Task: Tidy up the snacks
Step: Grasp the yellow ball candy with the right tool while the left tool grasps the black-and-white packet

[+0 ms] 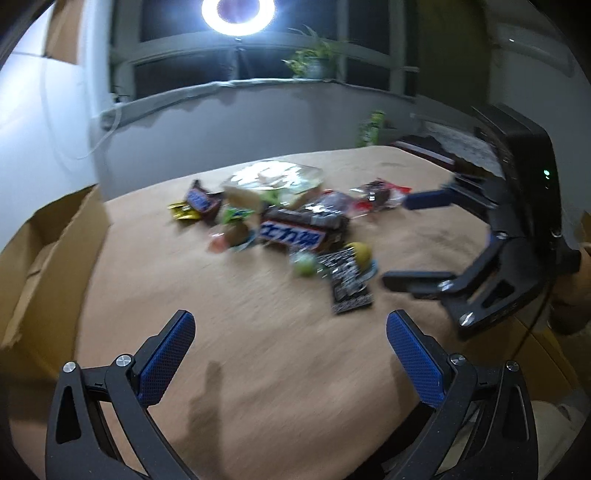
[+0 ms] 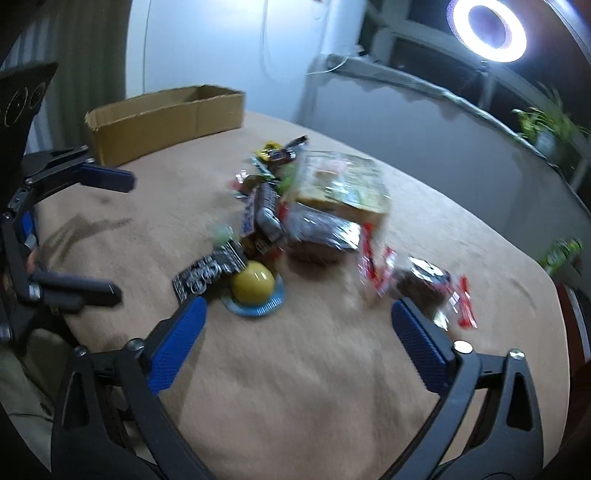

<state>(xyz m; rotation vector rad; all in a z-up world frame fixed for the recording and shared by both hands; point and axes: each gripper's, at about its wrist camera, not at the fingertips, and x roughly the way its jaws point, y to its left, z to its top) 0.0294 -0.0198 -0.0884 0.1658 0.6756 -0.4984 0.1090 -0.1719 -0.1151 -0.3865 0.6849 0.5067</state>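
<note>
A heap of snacks lies mid-table: a Snickers bar (image 1: 295, 236) (image 2: 248, 214), a black-and-white packet (image 1: 347, 284) (image 2: 210, 271), a yellow jelly cup (image 2: 253, 282) (image 1: 360, 253), a clear bag of biscuits (image 1: 273, 181) (image 2: 343, 184), and a red-edged brownie pack (image 2: 424, 288) (image 1: 380, 192). My left gripper (image 1: 291, 325) is open and empty, short of the heap; it also shows in the right wrist view (image 2: 120, 236). My right gripper (image 2: 299, 310) is open and empty, its fingers near the jelly cup and brownie pack; it also shows in the left wrist view (image 1: 399, 240).
An open cardboard box (image 2: 166, 118) (image 1: 48, 251) stands at the table's left side. The table (image 1: 258, 369) has a tan cloth. A ring light (image 1: 238, 14) and a potted plant (image 1: 314, 59) are behind the table. Both views are motion-blurred.
</note>
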